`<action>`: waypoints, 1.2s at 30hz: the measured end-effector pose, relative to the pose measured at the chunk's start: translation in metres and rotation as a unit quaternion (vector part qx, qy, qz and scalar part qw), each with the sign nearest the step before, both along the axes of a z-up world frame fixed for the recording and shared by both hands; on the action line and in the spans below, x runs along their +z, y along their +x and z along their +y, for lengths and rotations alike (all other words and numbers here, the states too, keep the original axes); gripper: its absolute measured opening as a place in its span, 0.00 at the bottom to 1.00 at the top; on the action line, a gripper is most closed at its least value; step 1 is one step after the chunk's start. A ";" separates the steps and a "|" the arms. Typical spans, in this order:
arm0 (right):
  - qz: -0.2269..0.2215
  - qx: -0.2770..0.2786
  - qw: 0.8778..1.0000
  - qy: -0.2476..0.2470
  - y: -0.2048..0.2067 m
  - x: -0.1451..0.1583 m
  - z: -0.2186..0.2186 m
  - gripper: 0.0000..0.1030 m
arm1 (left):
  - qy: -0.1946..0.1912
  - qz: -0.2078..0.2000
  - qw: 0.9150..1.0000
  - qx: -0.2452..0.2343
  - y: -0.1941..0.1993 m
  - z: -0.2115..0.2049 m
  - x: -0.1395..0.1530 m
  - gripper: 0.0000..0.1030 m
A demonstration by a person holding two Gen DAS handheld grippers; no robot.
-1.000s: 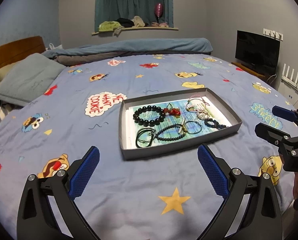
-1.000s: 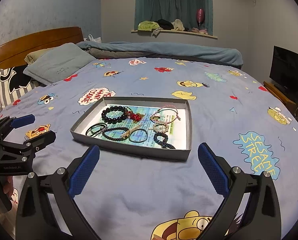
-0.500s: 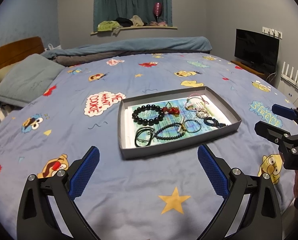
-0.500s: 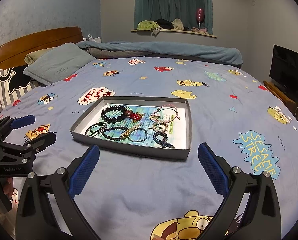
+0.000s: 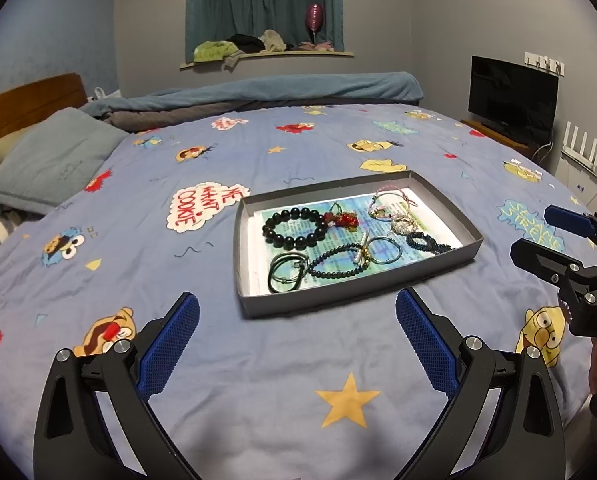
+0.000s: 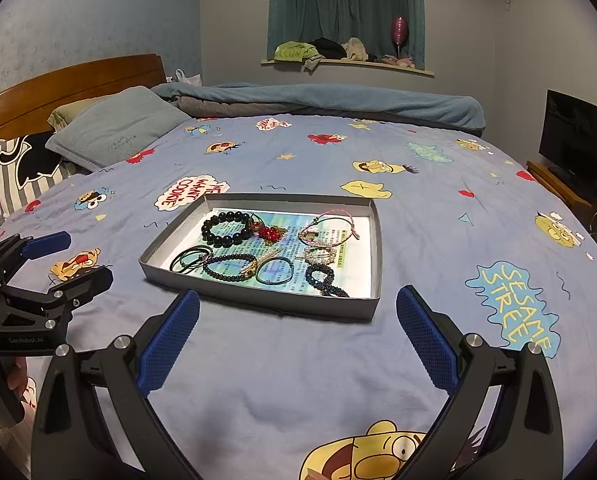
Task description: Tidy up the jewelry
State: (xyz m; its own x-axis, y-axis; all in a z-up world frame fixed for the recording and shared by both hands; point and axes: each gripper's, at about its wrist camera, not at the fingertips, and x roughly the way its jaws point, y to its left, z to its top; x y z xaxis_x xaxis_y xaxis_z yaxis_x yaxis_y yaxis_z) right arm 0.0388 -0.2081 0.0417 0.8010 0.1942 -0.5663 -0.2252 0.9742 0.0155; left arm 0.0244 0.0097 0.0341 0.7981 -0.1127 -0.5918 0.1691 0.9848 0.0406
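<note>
A shallow grey tray point(image 5: 350, 286) point(image 6: 258, 300) lies on the bed and holds several bracelets: a big black bead bracelet point(image 5: 294, 228) point(image 6: 226, 229), a red charm piece point(image 5: 344, 220) point(image 6: 269, 233), green hair ties point(image 5: 285, 276) point(image 6: 189, 258), a dark bead strand point(image 5: 334, 266) point(image 6: 229, 267), a pink cord bracelet point(image 5: 392, 198) point(image 6: 330, 224) and a dark twisted one point(image 5: 428, 242) point(image 6: 322, 278). My left gripper point(image 5: 296, 328) point(image 6: 68, 258) is open and empty, short of the tray's near-left side. My right gripper point(image 6: 297, 324) point(image 5: 532, 232) is open and empty, at the tray's right.
The bed has a blue cartoon sheet point(image 5: 258, 380). A grey pillow point(image 5: 54, 160) and wooden headboard point(image 6: 58, 84) are at the left, a folded blue blanket point(image 5: 278, 88) at the far side. A TV point(image 5: 512, 96) stands at the right.
Both views have drifted very slightly; the tray sits a touch higher in the left wrist view. Both grippers stay open and empty.
</note>
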 end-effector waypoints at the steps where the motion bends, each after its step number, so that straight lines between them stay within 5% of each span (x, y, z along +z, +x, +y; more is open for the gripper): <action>1: 0.000 0.000 1.000 0.000 0.000 0.000 0.000 0.95 | -0.001 0.000 1.000 0.000 0.000 0.000 0.000 0.95; 36: 0.006 0.001 1.000 -0.002 -0.001 0.000 0.002 0.95 | 0.005 -0.006 1.000 -0.007 -0.002 -0.003 -0.001 0.95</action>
